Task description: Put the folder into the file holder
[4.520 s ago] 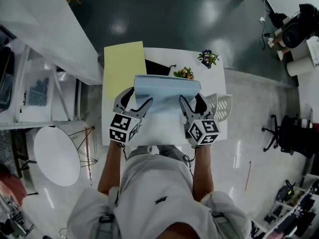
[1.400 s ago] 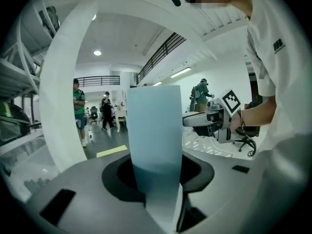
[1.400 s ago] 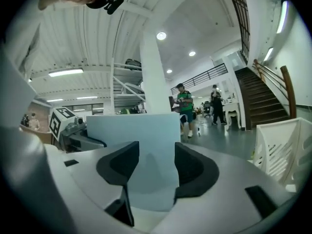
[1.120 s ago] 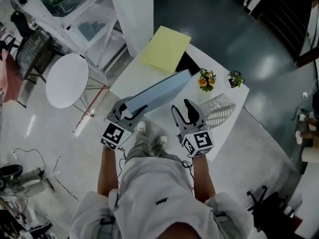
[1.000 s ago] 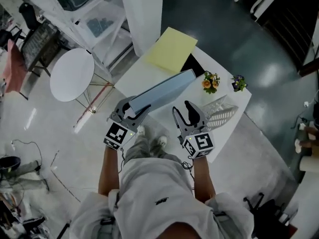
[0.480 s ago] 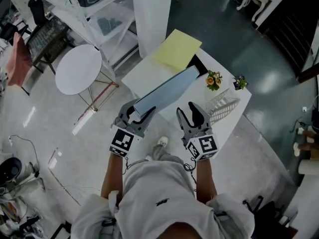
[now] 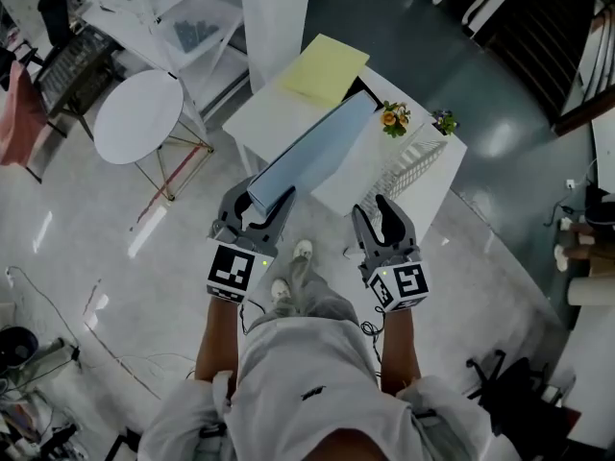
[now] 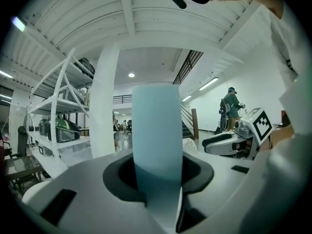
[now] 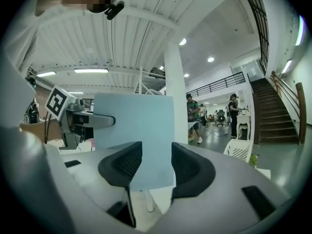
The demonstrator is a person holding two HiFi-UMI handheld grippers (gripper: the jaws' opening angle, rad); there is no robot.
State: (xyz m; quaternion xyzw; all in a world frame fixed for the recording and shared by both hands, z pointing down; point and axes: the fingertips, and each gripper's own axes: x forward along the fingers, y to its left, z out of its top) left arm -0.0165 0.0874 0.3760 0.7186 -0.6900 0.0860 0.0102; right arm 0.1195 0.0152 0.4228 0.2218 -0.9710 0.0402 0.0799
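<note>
Glossy workshop floor spreads below as you stand just short of the white table (image 7: pixel 269 113). Your left gripper (image 7: pixel 258 206) is clamped on the near end of the pale blue folder (image 7: pixel 317 147) and carries it alone. The folder stands on edge and clear of the tabletop, its far end reaching over the table, an attitude that looks suited to sliding it into a slot. Your right gripper (image 7: pixel 377 217) grasps nothing. Its jaws have just been closing but a gap remains, and the folder is well off to one side, probably leaving that hand free to steady it. The white slatted file holder (image 7: pixel 408 161) waits on the table's right side, near two small flower pots (image 7: pixel 389 118). A yellow folder (image 7: pixel 322 65) lies at the far corner.
</note>
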